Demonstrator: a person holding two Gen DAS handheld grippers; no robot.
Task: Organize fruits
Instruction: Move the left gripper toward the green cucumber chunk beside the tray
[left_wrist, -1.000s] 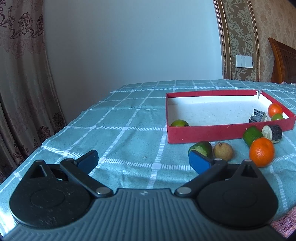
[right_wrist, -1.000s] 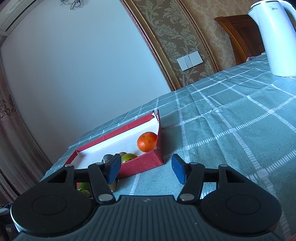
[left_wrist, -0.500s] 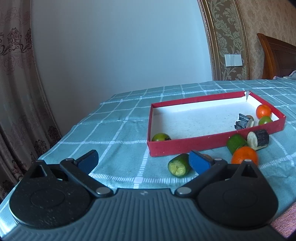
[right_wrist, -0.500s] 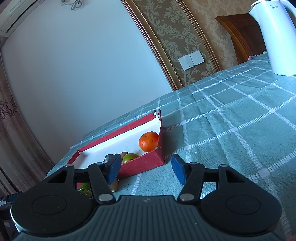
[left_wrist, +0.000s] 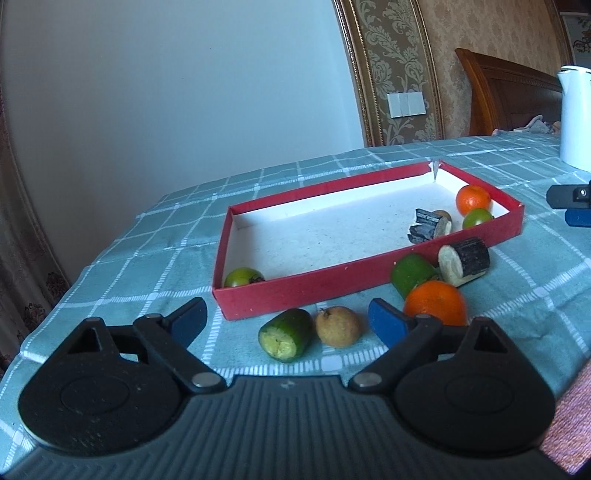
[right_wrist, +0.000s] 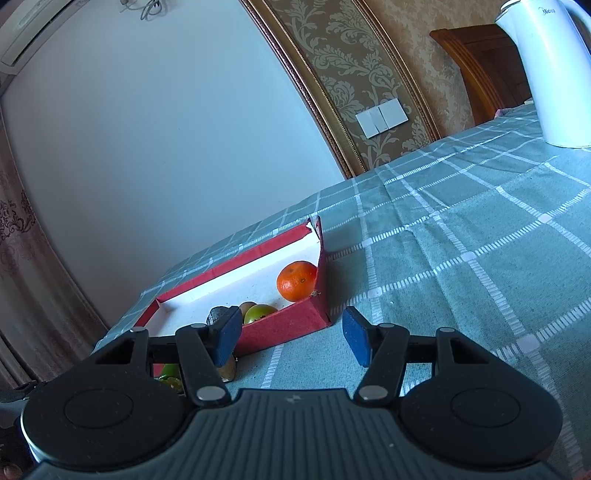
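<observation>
Crowding red tray (left_wrist: 332, 286): 5 loose fruits.

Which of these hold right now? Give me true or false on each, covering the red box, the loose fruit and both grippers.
1. The red box holds an orange. True.
2. Every fruit is already inside the box. False: a second orange, a cut green piece and a brown fruit lie on the tablecloth.
3. The left gripper grips the green piece. False: its fingers are closing but touch nothing.
4. The right gripper holds nothing. True.
5. A white kettle stands on the table. True.
</observation>
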